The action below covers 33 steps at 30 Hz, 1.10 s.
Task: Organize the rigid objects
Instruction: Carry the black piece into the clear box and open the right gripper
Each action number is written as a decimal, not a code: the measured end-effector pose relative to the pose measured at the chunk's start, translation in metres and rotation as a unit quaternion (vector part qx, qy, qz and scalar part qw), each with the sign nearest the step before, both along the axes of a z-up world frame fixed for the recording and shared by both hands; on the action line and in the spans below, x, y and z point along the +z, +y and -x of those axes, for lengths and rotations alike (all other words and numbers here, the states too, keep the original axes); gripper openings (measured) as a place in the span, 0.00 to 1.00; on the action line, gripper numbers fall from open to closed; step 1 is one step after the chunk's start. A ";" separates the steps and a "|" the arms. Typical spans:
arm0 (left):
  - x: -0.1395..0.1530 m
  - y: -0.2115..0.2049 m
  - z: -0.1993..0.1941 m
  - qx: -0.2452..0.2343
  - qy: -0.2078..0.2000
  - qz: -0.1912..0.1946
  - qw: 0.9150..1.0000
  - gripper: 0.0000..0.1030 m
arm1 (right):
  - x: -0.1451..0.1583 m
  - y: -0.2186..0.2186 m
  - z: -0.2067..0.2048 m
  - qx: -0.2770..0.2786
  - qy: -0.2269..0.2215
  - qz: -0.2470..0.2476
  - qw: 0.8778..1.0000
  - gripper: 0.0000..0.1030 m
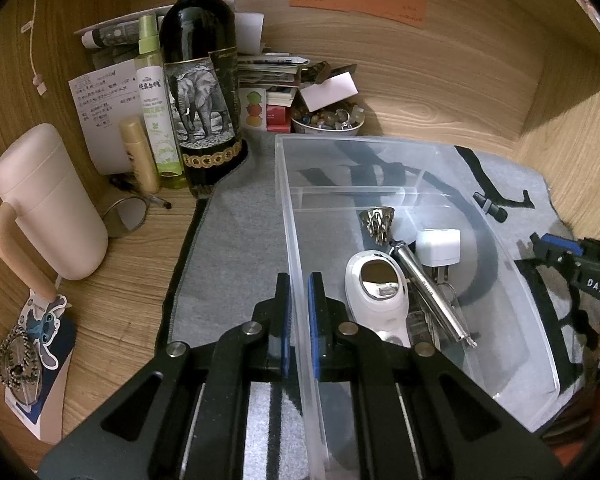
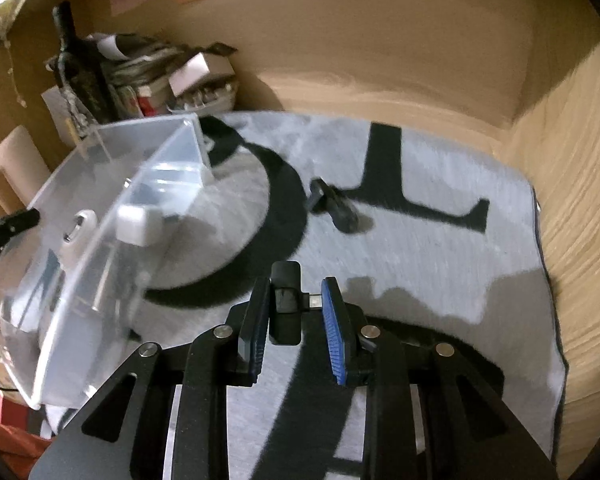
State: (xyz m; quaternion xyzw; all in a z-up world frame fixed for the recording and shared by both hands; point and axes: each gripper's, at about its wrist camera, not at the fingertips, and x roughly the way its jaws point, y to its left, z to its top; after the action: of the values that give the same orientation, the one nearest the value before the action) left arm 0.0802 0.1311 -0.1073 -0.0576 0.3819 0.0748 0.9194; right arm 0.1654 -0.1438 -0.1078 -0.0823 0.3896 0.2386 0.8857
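A clear plastic bin point(image 1: 296, 208) sits on a grey mat point(image 1: 228, 248). My left gripper point(image 1: 299, 282) is shut on the bin's left wall. Inside lie a white handheld device point(image 1: 380, 292), a white plug charger point(image 1: 438, 245), a metal cylinder point(image 1: 432, 296) with keys, and a silver toothed piece point(image 1: 380, 218). My right gripper point(image 2: 295, 286) is shut on a small black adapter point(image 2: 286, 276), whose metal plug points at the right pad, a little above the mat point(image 2: 420, 240). The bin point(image 2: 100, 216) is to its left. Another small black object point(image 2: 336, 208) lies on the mat ahead.
Behind the bin stand a dark wine bottle point(image 1: 200, 80), a green spray bottle point(image 1: 156, 100), a tan tube point(image 1: 140, 156) and a bowl of beads point(image 1: 328, 120), with stacked papers. A pink mug point(image 1: 48, 200) is at the left. Wooden walls close in at the back and right.
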 end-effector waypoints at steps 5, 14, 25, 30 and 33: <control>0.000 -0.001 0.000 0.000 -0.001 0.003 1.000 0.08 | 0.017 0.008 0.006 0.010 -0.025 -0.010 1.000 0.23; 0.000 0.001 0.002 -0.005 -0.004 0.010 1.000 0.08 | 0.047 0.037 0.014 0.048 -0.065 -0.038 0.996 0.23; 0.000 0.004 0.003 -0.012 -0.006 0.013 1.000 0.08 | 0.049 0.093 0.024 0.124 -0.069 -0.043 0.989 0.23; -0.001 0.005 0.004 -0.013 -0.008 0.017 1.000 0.08 | 0.038 0.110 0.026 0.147 -0.052 -0.032 0.987 0.23; 0.000 0.006 0.004 -0.013 -0.009 0.019 1.000 0.08 | 0.031 0.120 0.025 0.157 -0.037 -0.028 0.987 0.23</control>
State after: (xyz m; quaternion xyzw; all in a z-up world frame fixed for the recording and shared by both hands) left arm 0.0757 0.1367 -0.1078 -0.0703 0.3759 0.0550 0.9223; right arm 0.1405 -0.0241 -0.0767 -0.1267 0.3318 0.3818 0.8533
